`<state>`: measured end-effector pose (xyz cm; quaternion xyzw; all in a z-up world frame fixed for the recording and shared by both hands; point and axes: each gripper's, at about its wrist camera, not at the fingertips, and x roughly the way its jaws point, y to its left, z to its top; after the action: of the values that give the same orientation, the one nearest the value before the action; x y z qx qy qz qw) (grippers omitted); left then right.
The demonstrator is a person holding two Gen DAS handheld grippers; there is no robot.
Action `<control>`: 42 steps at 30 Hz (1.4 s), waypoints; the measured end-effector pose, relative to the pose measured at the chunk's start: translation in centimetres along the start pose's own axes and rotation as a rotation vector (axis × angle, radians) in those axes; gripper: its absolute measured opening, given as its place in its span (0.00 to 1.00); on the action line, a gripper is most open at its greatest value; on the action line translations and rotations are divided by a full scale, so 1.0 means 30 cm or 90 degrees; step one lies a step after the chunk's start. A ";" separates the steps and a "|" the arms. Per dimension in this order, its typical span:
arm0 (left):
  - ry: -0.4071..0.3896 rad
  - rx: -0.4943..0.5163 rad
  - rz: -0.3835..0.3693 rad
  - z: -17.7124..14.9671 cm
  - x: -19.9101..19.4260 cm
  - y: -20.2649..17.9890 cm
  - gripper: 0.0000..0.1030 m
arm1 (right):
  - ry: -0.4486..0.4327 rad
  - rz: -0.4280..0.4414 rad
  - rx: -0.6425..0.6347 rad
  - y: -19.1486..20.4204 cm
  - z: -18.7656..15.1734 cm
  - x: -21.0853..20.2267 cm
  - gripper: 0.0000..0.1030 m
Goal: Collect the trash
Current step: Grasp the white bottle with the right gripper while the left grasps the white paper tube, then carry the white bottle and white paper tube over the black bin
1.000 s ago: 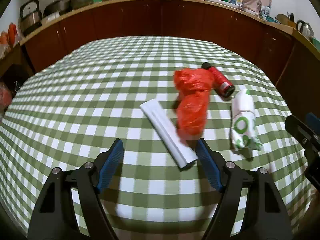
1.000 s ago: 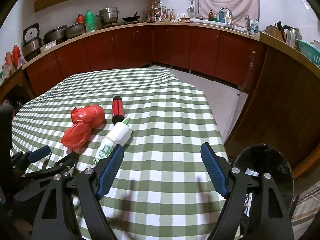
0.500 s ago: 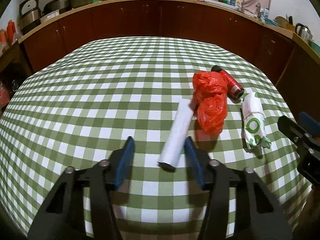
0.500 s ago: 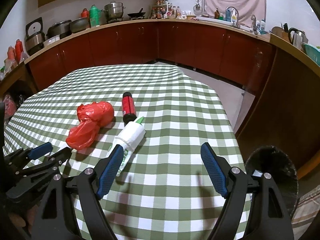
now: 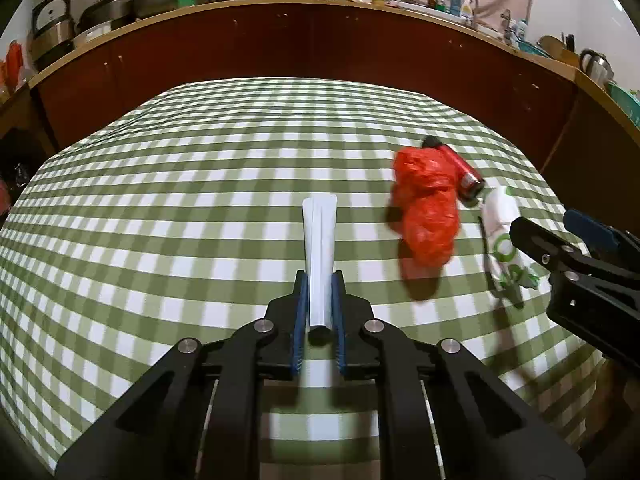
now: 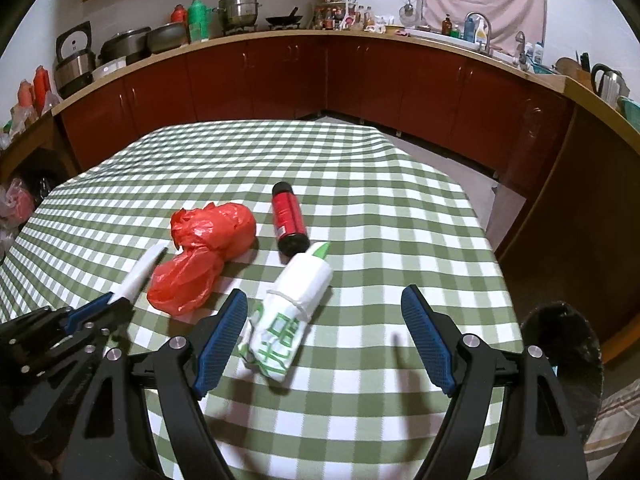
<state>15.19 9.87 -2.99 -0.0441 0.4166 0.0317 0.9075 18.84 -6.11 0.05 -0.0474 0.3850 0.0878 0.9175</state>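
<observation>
My left gripper (image 5: 319, 300) is shut on a white paper roll (image 5: 319, 240), which points forward over the table; the roll also shows in the right wrist view (image 6: 140, 272). A crumpled red plastic bag (image 5: 428, 208) (image 6: 204, 260), a red can (image 5: 460, 170) (image 6: 289, 220) and a white bag with green print (image 5: 502, 236) (image 6: 288, 316) lie on the green checked tablecloth (image 5: 160, 200). My right gripper (image 6: 324, 340) is open and empty, hovering just right of the white and green bag, near the table's right edge.
A black trash bin (image 6: 564, 344) stands on the floor off the table's right side. Dark red kitchen cabinets (image 6: 360, 76) with pots and bottles on the counter ring the room. The floor (image 6: 440, 152) shows beyond the table's far right corner.
My left gripper closed on the white paper roll, which turned from lying slantwise to pointing straight ahead. My right gripper moved forward over the table towards the white and green bag.
</observation>
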 end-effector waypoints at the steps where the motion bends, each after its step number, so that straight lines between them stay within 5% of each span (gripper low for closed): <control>1: 0.000 -0.005 0.001 0.000 -0.001 0.010 0.11 | 0.003 -0.003 -0.002 0.012 0.004 0.009 0.71; 7: -0.012 -0.034 0.021 0.018 -0.011 0.084 0.10 | 0.032 -0.003 0.018 0.015 0.013 0.063 0.60; 11: -0.024 -0.036 0.039 0.029 -0.019 0.112 0.10 | 0.053 0.009 0.016 0.018 0.010 0.088 0.38; 14: -0.030 -0.034 0.044 0.030 -0.026 0.118 0.10 | 0.060 0.018 0.016 0.019 -0.006 0.098 0.31; 26: -0.045 -0.016 0.025 -0.002 -0.070 0.040 0.09 | 0.011 0.026 0.022 -0.074 -0.068 -0.012 0.30; 42: -0.078 0.076 -0.071 -0.039 -0.149 -0.338 0.09 | -0.045 -0.060 0.055 -0.356 -0.165 -0.175 0.30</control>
<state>12.35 -0.43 0.17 -0.0114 0.3585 -0.0411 0.9326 13.88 -17.99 0.54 -0.0228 0.3532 0.0290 0.9348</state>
